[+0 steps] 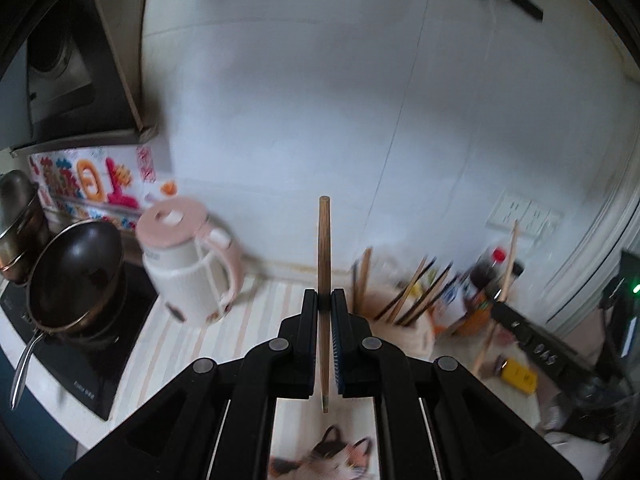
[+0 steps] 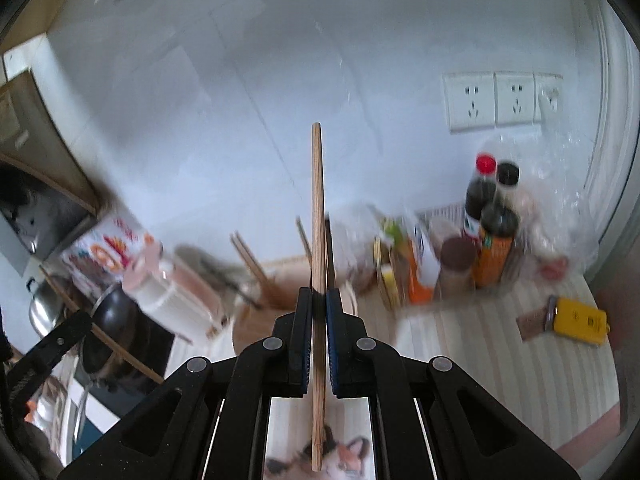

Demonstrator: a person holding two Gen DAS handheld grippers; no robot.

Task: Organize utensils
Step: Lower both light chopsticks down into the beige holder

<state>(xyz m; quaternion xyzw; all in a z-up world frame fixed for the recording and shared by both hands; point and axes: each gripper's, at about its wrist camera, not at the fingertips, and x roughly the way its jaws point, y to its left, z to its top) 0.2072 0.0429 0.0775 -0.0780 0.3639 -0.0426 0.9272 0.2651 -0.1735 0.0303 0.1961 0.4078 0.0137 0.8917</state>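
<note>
Left wrist view: the left gripper (image 1: 324,300) has its jaws closed tight on a wooden chopstick (image 1: 324,248), whose long axis runs straight along the fingers, blunt end pointing up toward the white tiled wall (image 1: 300,92), tapered tip down near the camera. Beyond it, more chopsticks (image 1: 416,294) lean at angles in a blurred holder on the striped counter (image 1: 256,312), between a pink kettle (image 1: 188,264) and sauce bottles (image 1: 486,276).

Right wrist view: the right gripper (image 2: 318,304) clamps a second chopstick (image 2: 317,208) the same way, upright along the fingers, its far end aimed at the wall. A yellow box (image 2: 580,320) lies on the counter to the right, well apart.
</note>
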